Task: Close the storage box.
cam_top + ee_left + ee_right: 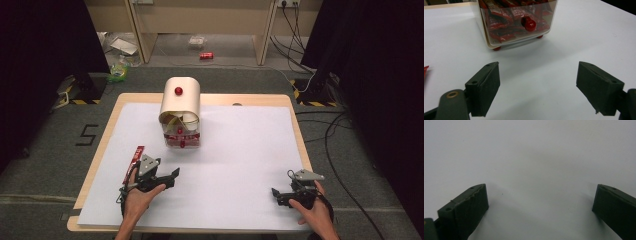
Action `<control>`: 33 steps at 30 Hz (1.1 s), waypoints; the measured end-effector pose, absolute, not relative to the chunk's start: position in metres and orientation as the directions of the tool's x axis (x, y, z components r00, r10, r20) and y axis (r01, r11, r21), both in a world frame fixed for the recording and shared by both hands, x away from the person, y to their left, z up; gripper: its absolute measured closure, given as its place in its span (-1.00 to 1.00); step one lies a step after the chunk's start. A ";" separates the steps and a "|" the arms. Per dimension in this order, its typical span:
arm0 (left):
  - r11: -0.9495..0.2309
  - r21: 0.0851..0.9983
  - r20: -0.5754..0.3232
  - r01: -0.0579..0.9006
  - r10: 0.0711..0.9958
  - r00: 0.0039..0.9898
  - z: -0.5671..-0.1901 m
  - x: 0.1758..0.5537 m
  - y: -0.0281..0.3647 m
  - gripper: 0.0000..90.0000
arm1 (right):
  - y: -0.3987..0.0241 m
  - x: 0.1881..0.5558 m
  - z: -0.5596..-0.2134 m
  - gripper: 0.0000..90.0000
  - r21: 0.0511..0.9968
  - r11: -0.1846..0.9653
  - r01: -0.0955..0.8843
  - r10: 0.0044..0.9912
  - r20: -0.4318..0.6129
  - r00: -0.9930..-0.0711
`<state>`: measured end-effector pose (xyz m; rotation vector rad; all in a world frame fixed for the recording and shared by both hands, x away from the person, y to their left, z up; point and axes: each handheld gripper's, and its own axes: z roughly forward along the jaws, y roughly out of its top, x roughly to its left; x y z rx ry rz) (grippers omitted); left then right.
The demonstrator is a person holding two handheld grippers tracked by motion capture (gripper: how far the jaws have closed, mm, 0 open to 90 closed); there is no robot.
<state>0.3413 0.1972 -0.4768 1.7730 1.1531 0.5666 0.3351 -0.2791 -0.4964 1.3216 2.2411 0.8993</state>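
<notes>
Since the red packet lies flat on the tabletop, just left of the left claw, whose jaws stand apart and empty, a shallow pinch could skid it away. The right claw, jaws apart, rests well off.

The right gripper points down at a plain white table surface. Its two black jaws rise from the bottom corners, set wide apart with bare white sheet between them. The left jaw shows a ridged inner pad and two small screw holes on its top edge. Soft shadows of both jaws fall on the sheet beneath them.
</notes>
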 end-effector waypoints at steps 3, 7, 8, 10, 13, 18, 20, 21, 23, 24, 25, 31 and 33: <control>-0.152 0.870 -0.095 0.469 0.882 0.462 -0.480 0.337 0.197 -0.58 | -0.279 0.335 -0.496 -0.99 0.694 0.351 0.629 0.877 -0.008 -0.481; -0.161 0.864 -0.095 0.478 0.878 0.468 -0.484 0.333 0.196 -0.58 | -0.279 0.335 -0.496 -0.99 0.693 0.351 0.629 0.876 -0.007 -0.482; -0.167 0.862 -0.092 0.479 0.877 0.472 -0.485 0.331 0.197 -0.58 | -0.279 0.335 -0.496 -0.99 0.694 0.351 0.629 0.876 -0.007 -0.482; -0.165 0.859 -0.098 0.485 0.877 0.471 -0.488 0.329 0.196 -0.58 | -0.279 0.335 -0.496 -0.99 0.693 0.351 0.629 0.877 -0.008 -0.481; -0.187 0.852 -0.084 0.489 0.873 0.480 -0.491 0.325 0.193 -0.58 | -0.279 0.335 -0.496 -0.99 0.692 0.352 0.630 0.876 -0.007 -0.482; -0.206 0.845 -0.073 0.493 0.870 0.488 -0.495 0.318 0.192 -0.58 | -0.279 0.335 -0.496 -0.99 0.693 0.352 0.630 0.876 -0.007 -0.482; -0.208 0.841 -0.074 0.499 0.870 0.487 -0.497 0.316 0.194 -0.58 | -0.279 0.335 -0.496 -0.99 0.693 0.352 0.630 0.877 -0.008 -0.481; -0.208 0.839 -0.075 0.502 0.871 0.486 -0.498 0.314 0.195 -0.58 | -0.279 0.335 -0.496 -0.99 0.692 0.352 0.630 0.876 -0.007 -0.482; -0.202 0.842 -0.078 0.501 0.872 0.483 -0.497 0.310 0.198 -0.58 | -0.279 0.335 -0.496 -0.99 0.692 0.351 0.631 0.877 -0.007 -0.480; -0.207 0.841 -0.072 0.499 0.872 0.484 -0.496 0.308 0.199 -0.58 | -0.279 0.335 -0.496 -0.99 0.692 0.350 0.632 0.877 -0.006 -0.480; -0.205 0.842 -0.074 0.500 0.873 0.482 -0.496 0.306 0.200 -0.58 | -0.279 0.335 -0.496 -0.99 0.692 0.352 0.630 0.876 -0.008 -0.481; -0.217 0.829 -0.076 0.515 0.869 0.490 -0.499 0.297 0.203 -0.58 | -0.279 0.335 -0.496 -0.99 0.693 0.350 0.630 0.877 -0.006 -0.480; -0.219 0.828 -0.075 0.516 0.869 0.489 -0.498 0.295 0.203 -0.58 | -0.279 0.335 -0.496 -0.99 0.693 0.351 0.630 0.877 -0.007 -0.480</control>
